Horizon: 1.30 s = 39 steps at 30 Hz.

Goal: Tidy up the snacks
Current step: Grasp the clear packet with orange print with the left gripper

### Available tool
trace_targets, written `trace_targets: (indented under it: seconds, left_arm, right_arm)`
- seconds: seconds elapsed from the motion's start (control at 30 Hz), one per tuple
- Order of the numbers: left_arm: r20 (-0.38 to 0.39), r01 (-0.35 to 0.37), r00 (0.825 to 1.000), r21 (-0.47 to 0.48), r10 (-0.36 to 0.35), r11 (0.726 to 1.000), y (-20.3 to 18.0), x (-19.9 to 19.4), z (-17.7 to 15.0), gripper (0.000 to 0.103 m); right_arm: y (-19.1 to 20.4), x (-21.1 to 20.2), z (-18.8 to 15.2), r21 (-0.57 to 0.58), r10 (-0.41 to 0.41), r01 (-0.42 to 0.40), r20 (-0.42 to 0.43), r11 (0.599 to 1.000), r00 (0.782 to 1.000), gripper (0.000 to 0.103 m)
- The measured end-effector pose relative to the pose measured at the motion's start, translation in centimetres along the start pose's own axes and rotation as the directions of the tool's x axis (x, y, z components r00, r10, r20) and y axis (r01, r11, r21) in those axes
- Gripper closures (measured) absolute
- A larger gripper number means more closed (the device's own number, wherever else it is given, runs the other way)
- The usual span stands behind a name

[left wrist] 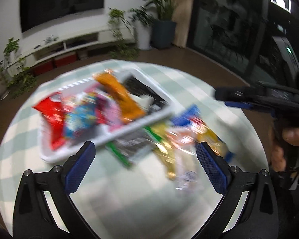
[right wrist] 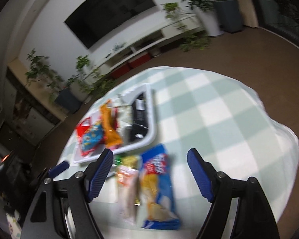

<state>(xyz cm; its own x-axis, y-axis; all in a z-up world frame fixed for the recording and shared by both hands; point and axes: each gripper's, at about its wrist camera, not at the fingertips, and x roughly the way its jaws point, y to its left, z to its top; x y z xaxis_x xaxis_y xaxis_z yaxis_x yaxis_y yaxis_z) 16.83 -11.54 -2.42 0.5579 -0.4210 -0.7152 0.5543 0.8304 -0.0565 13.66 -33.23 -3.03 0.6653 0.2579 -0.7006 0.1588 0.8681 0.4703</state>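
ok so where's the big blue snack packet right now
In the right wrist view the blue packet lies on the checked tablecloth between the open right gripper fingers, just outside the white basket.

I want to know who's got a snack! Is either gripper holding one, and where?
Neither. The left gripper and right gripper are both open and empty, above the loose snack packets on the table.
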Motion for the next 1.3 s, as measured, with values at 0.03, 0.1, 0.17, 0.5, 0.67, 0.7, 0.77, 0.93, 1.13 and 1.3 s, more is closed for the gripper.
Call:
trace_targets:
  seconds: [0.03,0.1,0.17,0.5,0.67,0.7,0.77,0.93,1.13,1.3]
  left_arm:
    - [-0.011,0.004,1.0,0.015,-0.003,1.0,-1.2,0.3,-0.3,0.0]
    - [-0.029,-0.001,1.0,0.04,0.002,0.999,-3.4,1.0,-0.7,0.0]
    - [-0.044,-0.025,0.999,0.045,0.027,0.999,-4.7,1.8,-1.1,0.0]
    - [-0.132,-0.089,0.987,0.01,0.09,0.996,-5.6,5.2,-1.1,0.027]
    - [-0.163,-0.088,0.983,0.0,0.087,0.996,-5.3,6.4,-1.6,0.043]
    - [-0.164,-0.082,0.983,-0.006,0.08,0.997,-5.3,6.6,-1.7,0.048]
    - [-0.176,-0.069,0.982,-0.008,0.067,0.998,-5.3,7.0,-1.8,0.051]
    - [-0.189,-0.035,0.982,-0.013,0.032,0.999,-5.1,7.3,-1.9,0.056]
    - [-0.199,0.002,0.98,-0.011,-0.004,1.0,-4.8,7.7,-1.7,0.059]
    - [-0.204,0.024,0.979,-0.011,-0.026,1.0,-4.6,7.4,-1.8,0.062]
  right_arm:
    - [-0.4,0.1,-0.2,0.007,-0.014,0.014,0.001,1.0,1.0,0.024]
    - [-0.9,0.2,-0.5,0.01,-0.02,0.02,0.002,1.0,1.0,0.024]
    - [-1.0,0.2,-0.9,-0.009,-0.038,0.038,0.004,0.999,0.999,0.024]
    - [-2.4,0.9,-1.5,0.028,-0.03,0.031,-0.031,0.999,0.999,0.024]
    - [-2.2,1.2,-1.8,0.026,-0.03,0.032,-0.053,0.999,0.998,0.024]
    - [-2.2,1.2,-1.8,0.024,-0.029,0.03,-0.054,0.999,0.998,0.024]
    - [-2.2,1.2,-1.9,0.022,-0.026,0.027,-0.057,0.999,0.998,0.024]
    - [-2.0,1.6,-2.1,0.018,-0.026,0.027,-0.081,0.999,0.996,0.024]
    - [-1.8,2.1,-2.4,0.005,-0.033,0.033,-0.102,0.999,0.994,0.027]
    - [-1.8,2.4,-2.5,-0.003,-0.043,0.043,-0.114,0.999,0.993,0.028]
